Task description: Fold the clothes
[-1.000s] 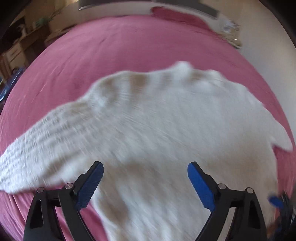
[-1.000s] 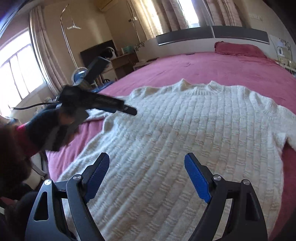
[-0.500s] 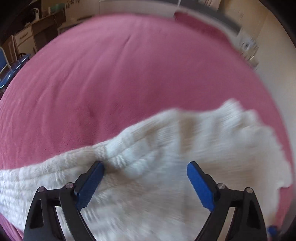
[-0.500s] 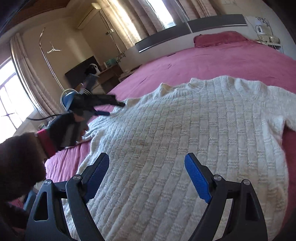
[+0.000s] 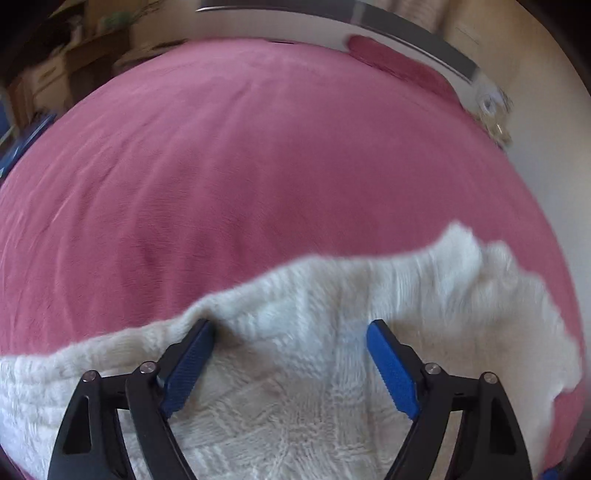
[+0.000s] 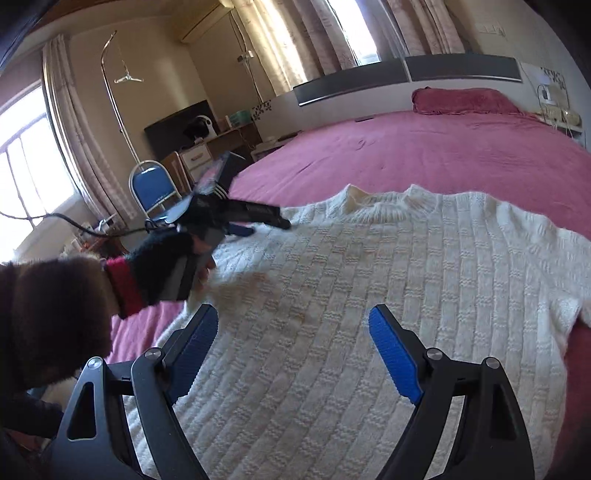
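Bright sun comes in through the windows (image 6: 29, 162) and curtains (image 6: 295, 33), and they glow white. The right wrist view is sharp. The left wrist view is smeary, and the white sweater (image 5: 424, 295) looks soft and fuzzy there. Both pictures bulge like a ball, with dark corners. The bed (image 6: 424, 155) is evenly lit

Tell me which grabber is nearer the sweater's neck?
The left gripper, jaws closing over sweater knit beside the collar; the right gripper hovers open over the lower part.
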